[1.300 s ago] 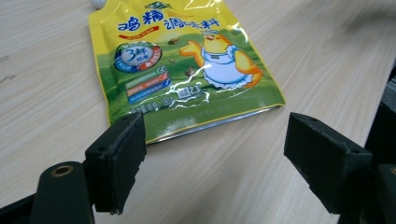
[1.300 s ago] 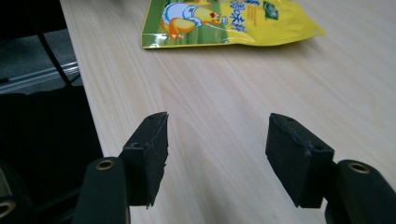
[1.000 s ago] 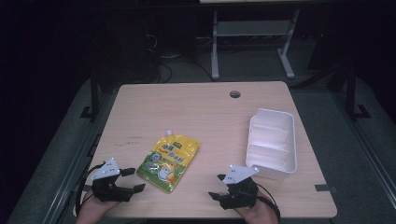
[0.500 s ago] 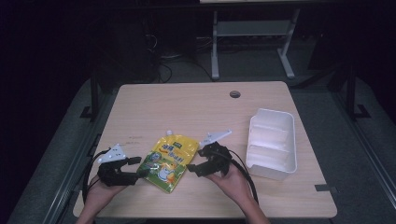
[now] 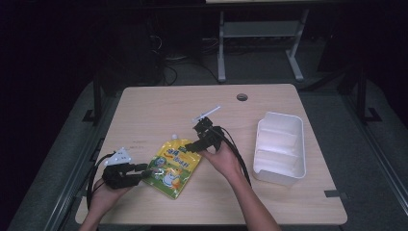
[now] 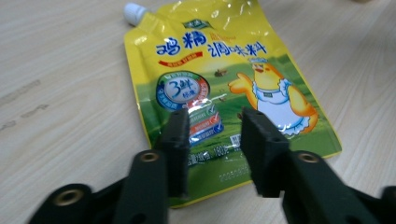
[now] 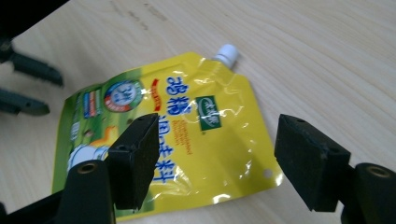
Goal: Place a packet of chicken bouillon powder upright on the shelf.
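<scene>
Worktop (image 5: 159, 108): pouch (image 5: 174, 165) flat, ungrasped | tray (image 5: 280, 148) empty | left claw (image 5: 144, 169) released at pouch bottom | right claw (image 5: 190, 146) released over its top | grasp pending

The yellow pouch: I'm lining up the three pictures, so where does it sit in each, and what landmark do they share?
High view: the yellow pouch lies flat on the table, lower centre-left, between the two claws.
Left gripper view: it spans the centre, spout towards the top left.
Right gripper view: it lies centre-left, spout towards the top.
Shared landmark: the white spout cap.
</scene>
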